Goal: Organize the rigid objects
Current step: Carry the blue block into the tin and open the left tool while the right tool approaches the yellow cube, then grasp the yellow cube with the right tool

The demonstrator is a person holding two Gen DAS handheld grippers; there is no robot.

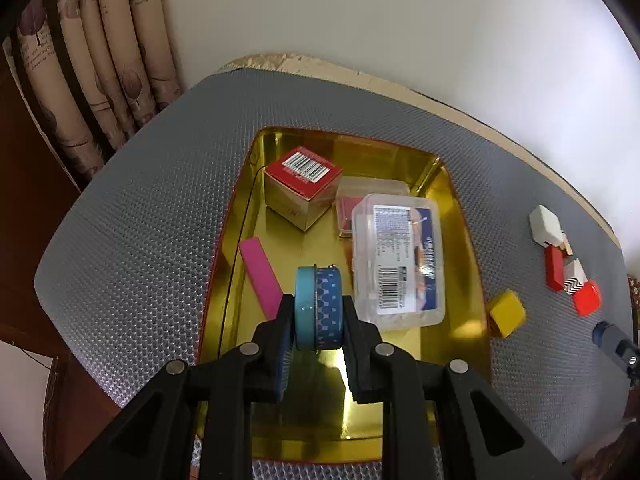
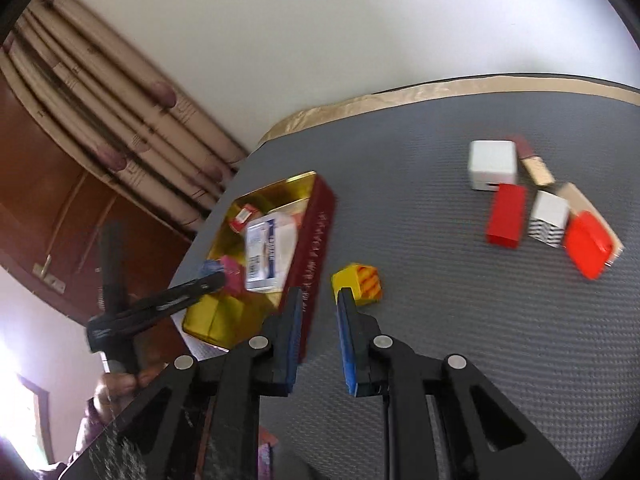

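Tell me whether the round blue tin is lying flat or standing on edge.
On edge. The round blue tin is clamped by its flat faces in the left gripper, rim toward the camera, above the gold tray.

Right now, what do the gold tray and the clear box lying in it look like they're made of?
The gold tray looks like glossy metal, probably tinplate: its walls and floor mirror the things inside it. The clear box looks like thin translucent plastic: its printed barcode label shows on the lid, and its corners are soft and rounded.
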